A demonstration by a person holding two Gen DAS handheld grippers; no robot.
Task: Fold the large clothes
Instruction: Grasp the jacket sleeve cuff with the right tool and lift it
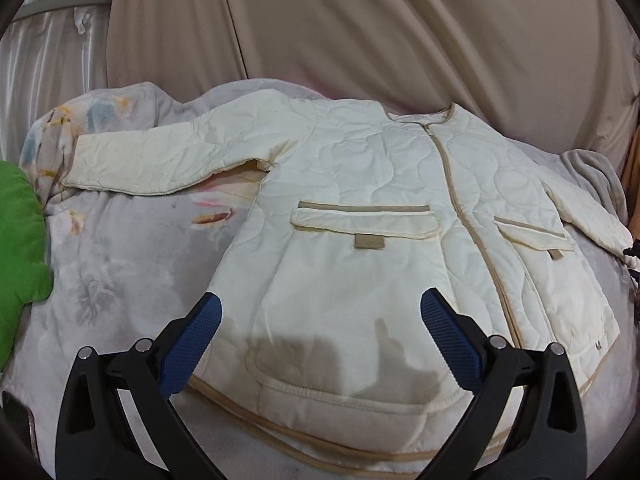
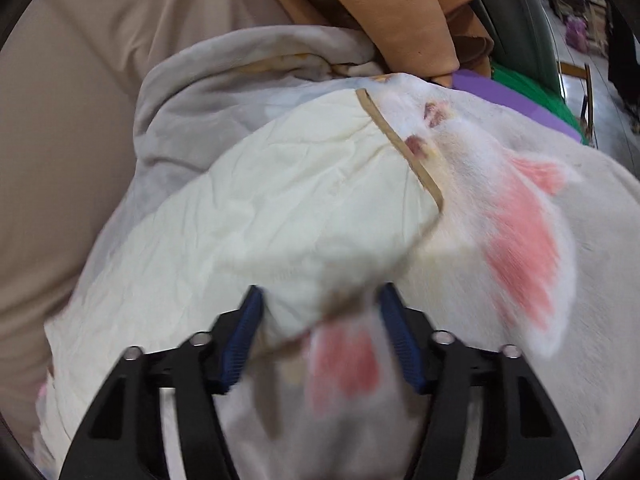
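- The left claw (image 1: 318,304) stood wide open, its two blue pads (image 1: 192,344) empty, hovering over the lower hem of the jacket (image 1: 360,208) and casting a shadow on the fabric there.
- The right claw (image 2: 320,300) was partly open with the trimmed corner of the jacket's sleeve cuff (image 2: 328,248) lying between its blue pads (image 2: 242,340); the picture was blurred, and the pads did not appear to be pressing on the cloth.
- The cream quilted jacket lay face up and spread flat on a bed, zipped along a tan front strip, with two flap pockets (image 1: 366,224) edged in tan.
- In the left wrist view one sleeve (image 1: 160,164) stretched out sideways toward the left, and the other ran off toward the right edge.
- Under the jacket lay a pale grey floral blanket (image 1: 120,272) with pink blooms.
- A green cushion (image 1: 16,240) sat at the blanket's left edge.
- A beige drape (image 1: 360,32) hung behind the bed.
- In the right wrist view an orange-brown cloth (image 2: 380,12) lay beyond the cuff.
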